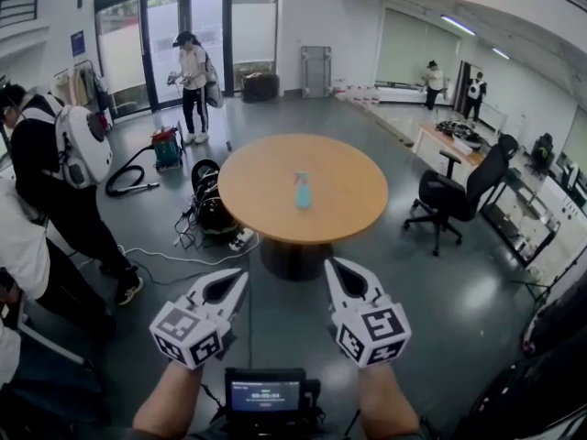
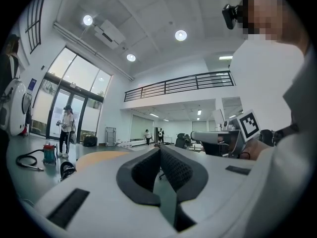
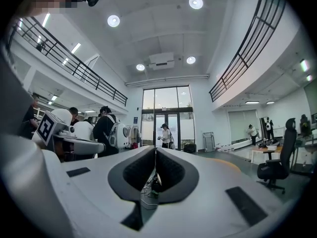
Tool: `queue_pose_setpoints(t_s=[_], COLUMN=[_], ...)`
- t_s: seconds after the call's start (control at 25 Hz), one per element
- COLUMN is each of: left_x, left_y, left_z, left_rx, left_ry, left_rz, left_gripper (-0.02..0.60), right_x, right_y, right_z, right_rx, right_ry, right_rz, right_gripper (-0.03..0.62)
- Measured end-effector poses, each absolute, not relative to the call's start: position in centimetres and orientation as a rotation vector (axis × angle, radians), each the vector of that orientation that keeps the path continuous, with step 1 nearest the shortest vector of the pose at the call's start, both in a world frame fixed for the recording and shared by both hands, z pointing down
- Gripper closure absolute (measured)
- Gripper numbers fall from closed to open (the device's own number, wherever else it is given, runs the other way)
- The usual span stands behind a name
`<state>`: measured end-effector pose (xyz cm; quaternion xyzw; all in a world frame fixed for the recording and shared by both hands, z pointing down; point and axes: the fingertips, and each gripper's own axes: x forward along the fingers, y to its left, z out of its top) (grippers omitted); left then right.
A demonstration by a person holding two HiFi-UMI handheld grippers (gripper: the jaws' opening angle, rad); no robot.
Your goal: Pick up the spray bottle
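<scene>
Grey polished floor spreads through a large hall with glass doors at the far end. A round wooden table stands in the middle of it. The spray bottle stands upright near the table's centre. It is pale blue, and it is too small in the head view to tell how full it is.

The left gripper and the right gripper are held side by side over the floor, short of the table and well apart from the bottle. Each gripper's own view shows its jaws pressed together with nothing between them.

A black office chair stands to the table's right. Cables lie on the floor by the table's left edge. Farther left sits a red and teal vacuum with its black hose. A person stands near the doors.
</scene>
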<state>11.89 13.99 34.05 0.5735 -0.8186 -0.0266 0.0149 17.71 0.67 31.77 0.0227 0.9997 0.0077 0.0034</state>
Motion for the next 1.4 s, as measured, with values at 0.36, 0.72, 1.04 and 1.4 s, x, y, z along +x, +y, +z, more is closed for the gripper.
queue_pose_setpoints(t_s=[0.36, 0.72, 1.04, 1.4], left_x=[3.3, -3.6, -8.2, -12.4], left_y=[14.9, 15.5, 15.3, 12.5], left_z=[33.3, 33.8, 34.6, 35.5], left_rx=[1.82, 1.854, 1.93, 1.994], left_ry=[-2.546, -2.516, -2.449, -2.341], left_rz=[-0.094, -0.118, -0.093, -0.121], left_gripper=[0.583, 0.583, 0.583, 0.583], right_x=[9.6, 3.5, -0.3, -5.1], right_y=[1.3, 2.1, 2.6, 1.3], right_z=[31.4, 31.8, 32.0, 32.3], right_rx=[0.012, -0.058, -0.156, -0.144], right_ry=[3.133, 3.167, 3.172, 3.178], right_rz=[0.025, 0.046, 0.048, 0.066], right_gripper=[0.579, 0.579, 0.579, 0.579])
